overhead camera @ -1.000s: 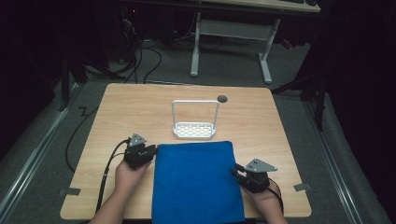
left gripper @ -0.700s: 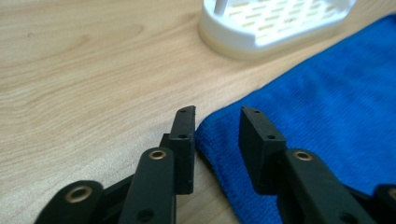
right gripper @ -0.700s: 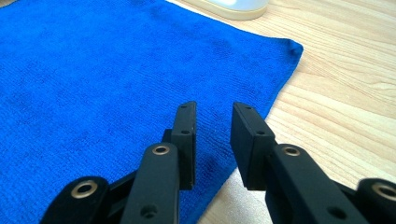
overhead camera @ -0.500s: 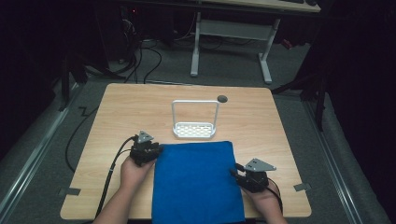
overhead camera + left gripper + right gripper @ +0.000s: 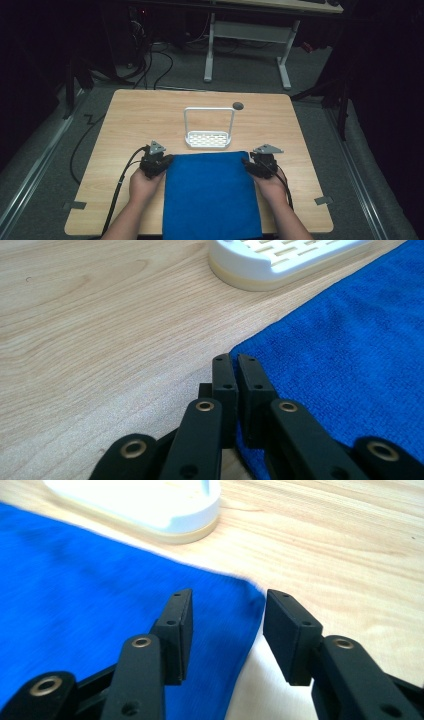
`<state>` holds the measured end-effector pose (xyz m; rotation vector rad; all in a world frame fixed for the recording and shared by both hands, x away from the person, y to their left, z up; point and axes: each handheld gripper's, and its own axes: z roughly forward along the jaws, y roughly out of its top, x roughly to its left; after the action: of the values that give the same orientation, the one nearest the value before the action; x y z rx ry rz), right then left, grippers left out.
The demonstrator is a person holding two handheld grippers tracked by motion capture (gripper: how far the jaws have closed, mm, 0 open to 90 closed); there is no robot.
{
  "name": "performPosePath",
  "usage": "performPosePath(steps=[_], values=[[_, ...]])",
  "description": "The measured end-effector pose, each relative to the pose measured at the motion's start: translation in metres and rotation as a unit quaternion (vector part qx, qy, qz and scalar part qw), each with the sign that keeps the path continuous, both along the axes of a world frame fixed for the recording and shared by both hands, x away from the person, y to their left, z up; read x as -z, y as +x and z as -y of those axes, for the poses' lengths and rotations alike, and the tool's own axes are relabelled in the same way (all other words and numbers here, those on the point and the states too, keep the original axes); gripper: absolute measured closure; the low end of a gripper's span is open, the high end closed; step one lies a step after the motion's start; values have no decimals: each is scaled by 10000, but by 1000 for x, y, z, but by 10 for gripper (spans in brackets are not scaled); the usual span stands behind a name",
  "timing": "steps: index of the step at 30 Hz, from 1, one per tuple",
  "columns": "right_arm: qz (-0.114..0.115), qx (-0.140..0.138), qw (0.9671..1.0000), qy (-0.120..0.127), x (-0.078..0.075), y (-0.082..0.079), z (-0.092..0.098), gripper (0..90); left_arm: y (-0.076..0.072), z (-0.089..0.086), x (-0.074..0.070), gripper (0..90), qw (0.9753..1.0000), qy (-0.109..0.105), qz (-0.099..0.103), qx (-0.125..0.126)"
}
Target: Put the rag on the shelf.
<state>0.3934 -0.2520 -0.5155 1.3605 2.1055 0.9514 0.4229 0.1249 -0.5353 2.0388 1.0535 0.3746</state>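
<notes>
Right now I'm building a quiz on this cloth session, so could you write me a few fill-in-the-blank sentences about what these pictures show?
1. The cloth spread on the table is ____ in colour.
2. The left hand-held gripper has its jaws ____ at the cloth's far left corner.
3. The right hand-held gripper has its jaws ____ around the cloth's far right corner.
4. Beyond the cloth's far edge stands a ____ slotted rack with a tall hoop handle.

Missing words: blue; shut; open; white

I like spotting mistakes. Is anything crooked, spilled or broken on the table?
Nothing stands out. The blue cloth lies flat and square, its near edge hanging over the table edge. The white rack stands upright behind it. No spills or damage show.
</notes>
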Motion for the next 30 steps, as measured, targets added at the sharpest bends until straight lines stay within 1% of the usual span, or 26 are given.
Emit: performPosePath(steps=[3,4,5,6,7,9,11,12,13,14,15,16,17,18,19,20,21,22,23,24,26,27,28,29,30], values=[[-164,50,9998,-42,3,16,-1,547,0,-1,0,873,10000,-35,-27,2],[-164,50,9998,-42,3,16,-1,547,0,-1,0,873,10000,-43,-34,3],[-192,51,9998,-41,5,20,0,548,1,-1,0,874,10000,-55,-40,1],[-239,93,9996,-120,7,25,1,552,1,-2,0,874,9999,-106,-82,10],[-239,93,9996,-120,7,25,1,552,1,-2,0,874,9999,-106,-82,10],[-342,87,9993,-75,11,30,4,571,2,-3,0,874,9997,-182,-135,0],[-357,45,9994,4,11,30,4,613,3,-4,1,874,9996,-230,-175,8],[-386,-19,9992,61,11,30,4,642,3,-4,1,874,9995,-242,-184,3],[-380,-25,9993,13,11,29,2,672,3,-4,1,874,9995,-242,-184,3],[-334,-68,9994,-106,10,28,0,725,3,-5,1,874,9994,-267,-200,-9],[-338,-82,9993,-110,10,28,-1,766,3,-5,1,874,9994,-267,-200,-9],[-342,-126,9992,-140,10,27,-3,841,4,-5,1,874,9994,-280,-216,-1],[-342,-126,9992,-140,10,27,-3,841,4,-5,1,875,9994,-280,-216,-1],[-251,-182,9992,-263,10,25,-7,881,5,-6,1,876,9992,-306,-244,4],[-245,-172,9991,-292,10,24,-9,883,5,-7,1,877,9991,-335,-278,1],[-206,-212,9993,-231,9,22,-10,885,5,-8,1,878,9990,-349,-294,4],[-149,-230,9994,-204,7,21,-10,885,5,-9,1,879,9987,-405,-301,17],[-56,-260,9996,-111,1,18,-10,885,5,-10,1,879,9985,-456,-298,32],[-56,-260,9996,-111,1,18,-10,885,5,-10,1,880,9985,-456,-298,32],[8,-260,9996,-50,-2,16,-11,884,5,-12,-1,880,9979,-580,-291,60],[276,-259,9992,95,-13,7,-11,884,2,-17,-3,881,9963,-840,-177,27],[480,-285,9983,154,-21,-2,-12,884,-1,-18,-5,881,9956,-927,-129,32],[597,-299,9976,187,-25,-6,-12,884,-5,-19,-11,881,9955,-943,60,24],[645,-303,9971,257,-27,-9,-12,884,-9,-20,-17,881,9963,-823,257,21],[774,-358,9957,357,-31,-13,-12,884,-14,-22,-22,881,9955,-849,419,1]])
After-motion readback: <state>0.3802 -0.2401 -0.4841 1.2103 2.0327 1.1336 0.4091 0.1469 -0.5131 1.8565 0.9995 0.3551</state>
